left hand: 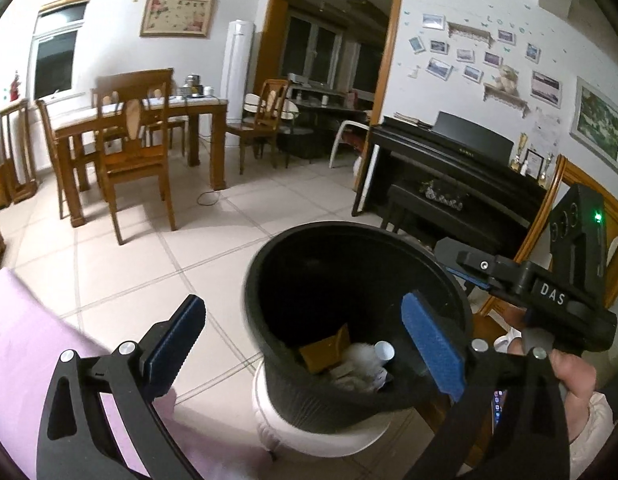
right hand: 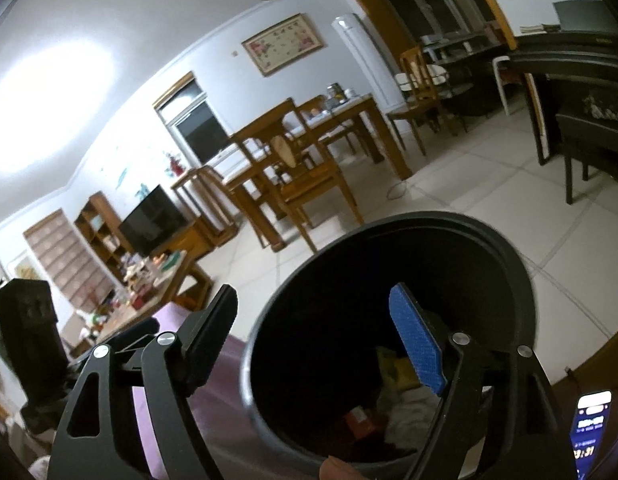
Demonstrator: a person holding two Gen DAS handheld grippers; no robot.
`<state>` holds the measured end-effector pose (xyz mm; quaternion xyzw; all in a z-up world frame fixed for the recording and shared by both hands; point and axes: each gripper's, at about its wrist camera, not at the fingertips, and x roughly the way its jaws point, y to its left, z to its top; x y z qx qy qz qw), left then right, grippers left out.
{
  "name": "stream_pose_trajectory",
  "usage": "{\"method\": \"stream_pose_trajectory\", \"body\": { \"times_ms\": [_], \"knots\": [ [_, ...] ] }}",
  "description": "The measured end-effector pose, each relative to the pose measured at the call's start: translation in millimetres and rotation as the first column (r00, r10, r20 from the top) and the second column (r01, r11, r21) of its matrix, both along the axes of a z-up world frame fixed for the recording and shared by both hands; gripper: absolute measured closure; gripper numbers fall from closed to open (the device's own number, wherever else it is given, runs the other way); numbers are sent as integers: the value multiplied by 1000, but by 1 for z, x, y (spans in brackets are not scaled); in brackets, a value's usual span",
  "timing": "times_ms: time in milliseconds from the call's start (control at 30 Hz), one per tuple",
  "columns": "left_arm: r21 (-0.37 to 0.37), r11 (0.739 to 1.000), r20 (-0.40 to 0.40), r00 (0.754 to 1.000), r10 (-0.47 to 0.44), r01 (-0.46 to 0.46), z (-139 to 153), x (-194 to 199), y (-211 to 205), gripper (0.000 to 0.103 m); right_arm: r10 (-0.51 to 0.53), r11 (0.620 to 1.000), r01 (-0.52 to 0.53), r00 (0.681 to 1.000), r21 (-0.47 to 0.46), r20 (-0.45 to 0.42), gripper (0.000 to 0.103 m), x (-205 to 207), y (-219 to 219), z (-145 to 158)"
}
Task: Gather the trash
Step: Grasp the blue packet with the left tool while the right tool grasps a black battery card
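Now you're hovering both empty grippers over the bin, between pickups.

Your left gripper (left hand: 305,340) and right gripper (right hand: 321,344) are both holding their jaws wide apart, gripping nothing, above the black trash bin (left hand: 265,280) standing on the tiled floor (left hand: 129,264). It's already holding a small white cup (left hand: 384,350), cardboard (left hand: 323,350) and crumpled paper. Next, I judge, you're looking for more litter. Only the right view is showing the cluttered table (right hand: 149,284) and a lit phone (right hand: 593,428).
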<state>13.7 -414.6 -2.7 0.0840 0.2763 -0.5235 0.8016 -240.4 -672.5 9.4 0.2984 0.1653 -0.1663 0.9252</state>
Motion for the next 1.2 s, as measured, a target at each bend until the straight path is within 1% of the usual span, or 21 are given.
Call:
{"method": "stream_pose_trajectory", "body": {
  "times_ms": [200,367,500,667,767,800,833,900,933,1000,1033,1100,1133,1167,1200],
  "knots": [
    [-27,996,-3,996,84,-84,5,13,56,5,81,996,-82,997,-37,-17,25,35,48,16],
    [-66,980,-20,983,184,-185,11,31,113,5,172,982,-174,984,-74,-37,25,75,103,32],
    [-91,959,-37,963,267,-269,13,45,160,5,248,963,-252,967,-90,-54,25,111,148,41],
    [-116,916,-82,923,376,-384,11,63,222,5,355,926,-363,930,-101,-96,25,157,211,44],
    [-118,876,-125,882,454,-467,6,78,269,5,426,894,-438,896,-95,-124,25,187,254,41],
    [-119,865,-134,871,472,-487,6,82,280,5,454,879,-467,881,-91,-135,25,198,269,40],
    [-117,843,-146,848,509,-525,4,90,301,5,475,868,-489,868,-87,-143,25,207,282,40],
    [-106,813,-150,817,556,-573,3,101,326,5,531,834,-547,832,-73,-164,25,228,312,37],
    [-81,792,-141,794,592,-605,2,109,342,5,555,817,-572,813,-67,-174,25,235,325,34],
    [-29,757,-130,754,644,-652,-2,122,363,5,610,773,-631,766,-58,-206,25,258,361,31],
    [7,735,-137,727,673,-678,-6,133,378,5,626,758,-650,749,-55,-215,25,264,373,31],
    [48,712,-151,699,699,-701,-12,148,393,5,672,712,-701,699,-45,-245,25,287,409,25],
    [74,698,-159,683,713,-712,-16,157,401,5,685,697,-716,682,-42,-256,25,295,421,24],
    [96,691,-170,672,721,-716,-20,166,408,5,704,670,-741,652,-39,-282,20,308,441,20],
    [116,689,-182,666,723,-716,-24,173,414,5,715,654,-756,633,-35,-297,18,316,454,17]
  ]
}}
